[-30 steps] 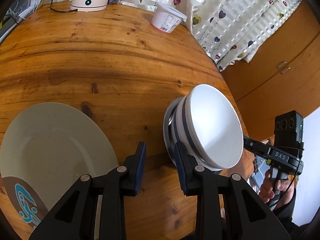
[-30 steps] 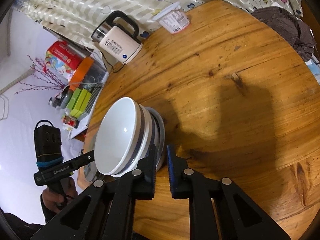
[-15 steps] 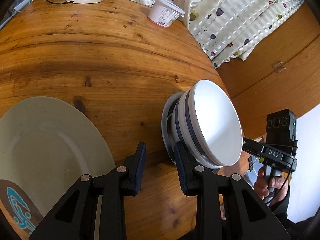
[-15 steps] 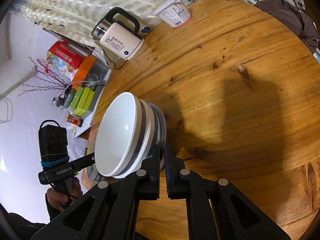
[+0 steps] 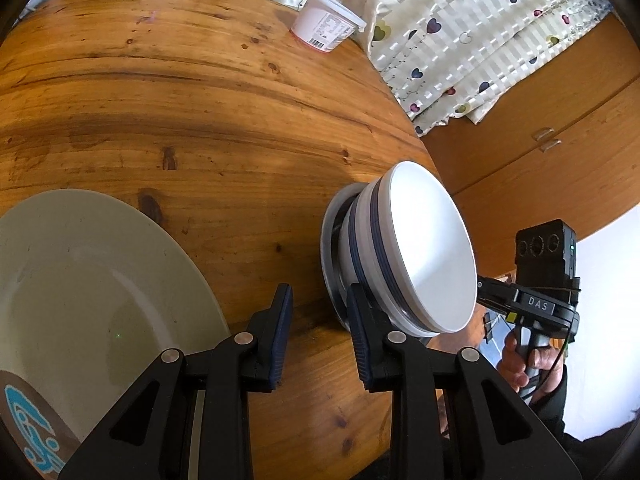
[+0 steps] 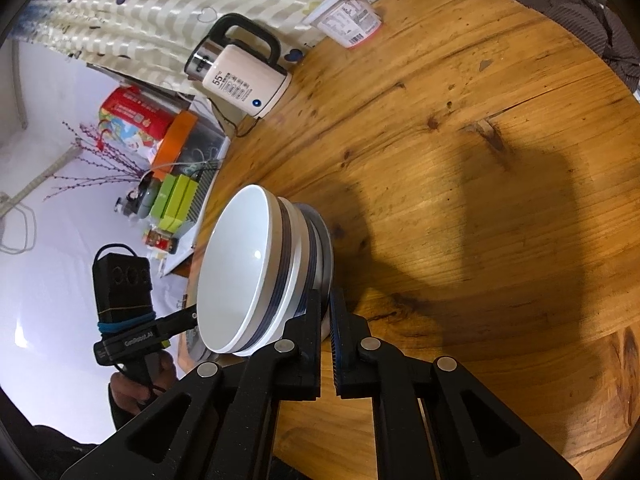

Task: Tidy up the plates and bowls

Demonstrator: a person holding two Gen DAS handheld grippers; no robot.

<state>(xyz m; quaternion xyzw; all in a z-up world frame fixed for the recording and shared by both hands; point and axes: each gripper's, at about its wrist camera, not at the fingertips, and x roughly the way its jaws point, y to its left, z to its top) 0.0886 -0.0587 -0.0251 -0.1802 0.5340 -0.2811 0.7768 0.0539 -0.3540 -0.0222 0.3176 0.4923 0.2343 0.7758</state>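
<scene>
The right gripper point(image 6: 329, 308) has clamped onto the metal plate's point(image 6: 326, 240) rim beneath the stacked bowls point(image 6: 256, 272), tilted at the table point(image 6: 460, 160) edge. The left gripper point(image 5: 318, 312), open, empty, stands just left; big plate point(image 5: 80, 280) farther left.

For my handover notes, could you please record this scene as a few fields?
Stack: white blue-banded ceramic bowls nested on a round grey metal plate
Right tool: shut on the metal plate's rim
Left tool: open, beside the stack
Nearby: large pale round plate on the round wooden table
</scene>
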